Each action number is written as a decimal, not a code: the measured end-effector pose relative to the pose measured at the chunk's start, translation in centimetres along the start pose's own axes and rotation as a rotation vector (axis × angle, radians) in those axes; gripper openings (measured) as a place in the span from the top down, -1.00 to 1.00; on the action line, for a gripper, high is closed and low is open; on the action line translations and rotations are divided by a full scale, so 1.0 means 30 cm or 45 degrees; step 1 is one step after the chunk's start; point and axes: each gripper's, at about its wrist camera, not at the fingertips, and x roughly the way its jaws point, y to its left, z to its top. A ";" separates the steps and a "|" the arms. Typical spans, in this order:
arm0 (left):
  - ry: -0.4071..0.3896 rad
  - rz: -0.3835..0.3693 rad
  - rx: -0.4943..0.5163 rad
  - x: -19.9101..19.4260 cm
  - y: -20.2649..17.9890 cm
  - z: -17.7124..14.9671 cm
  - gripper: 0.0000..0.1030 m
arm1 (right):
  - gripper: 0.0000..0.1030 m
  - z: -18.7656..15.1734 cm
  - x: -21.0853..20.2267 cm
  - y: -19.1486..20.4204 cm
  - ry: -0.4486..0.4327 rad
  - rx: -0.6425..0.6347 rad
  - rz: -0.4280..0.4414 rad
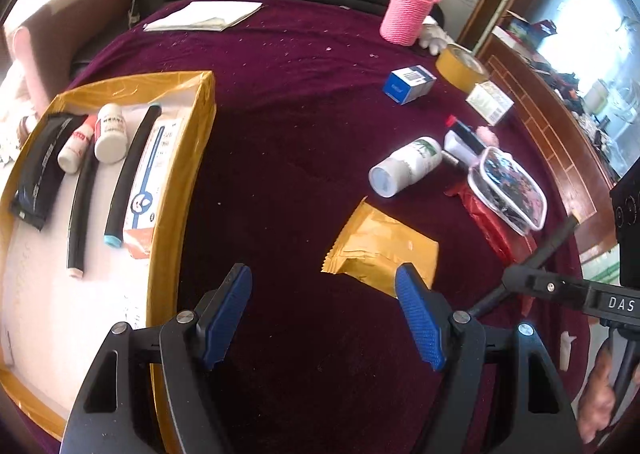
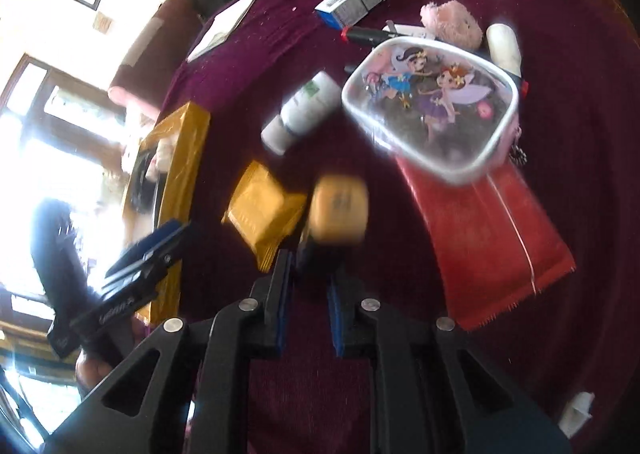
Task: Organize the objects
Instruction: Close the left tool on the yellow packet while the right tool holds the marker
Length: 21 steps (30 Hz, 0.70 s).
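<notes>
On the bench: a maroon velvety cloth (image 1: pixel 304 158), speckled with crumbs, covers the whole top.
Tray: an oblong box (image 1: pixel 188 158) with glossy yellow-taped walls and a white floor, at the left edge; its long axis runs from near edge to far edge.
Tray contents: two black tubes (image 1: pixel 126 170), two small white bottles (image 1: pixel 110 132), a flat black pouch (image 1: pixel 42 166) and a carton, most lying along the tray's length.
Yellow packet (image 1: pixel 380 250): a crinkled foil sachet with serrated ends, flat on the cloth mid-bench, set diagonally.
White bottle (image 1: pixel 406 166): a smooth cylinder on its side, its cap end toward the near-left.
Pouch (image 2: pixel 430 114): clear plastic with fairy print, resting on a red foil packet (image 2: pixel 488 246).
Left gripper (image 1: pixel 324 314): spread wide, empty, ribbed blue pads above the cloth.
Right gripper (image 2: pixel 308 282): narrow, clamped on a blurred tan block (image 2: pixel 340 212), above the cloth beside the yellow packet.
</notes>
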 end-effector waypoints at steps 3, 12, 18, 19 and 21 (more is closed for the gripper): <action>0.043 0.019 -0.047 0.033 0.001 0.014 -0.33 | 0.73 0.018 0.048 0.022 -0.046 -0.013 -0.041; 0.045 0.143 -0.200 0.077 0.014 0.014 -0.33 | 0.73 -0.027 0.173 0.078 -0.143 -0.139 -0.245; -0.107 0.294 -0.061 0.075 -0.026 0.044 -0.34 | 0.76 -0.051 0.133 -0.012 -0.137 -0.060 -0.122; -0.082 0.320 0.001 0.095 -0.040 0.056 -0.34 | 0.77 -0.054 0.128 -0.023 -0.134 -0.046 -0.102; -0.008 0.370 0.035 0.136 -0.041 0.071 -0.34 | 0.77 -0.060 0.118 -0.034 -0.134 -0.038 -0.080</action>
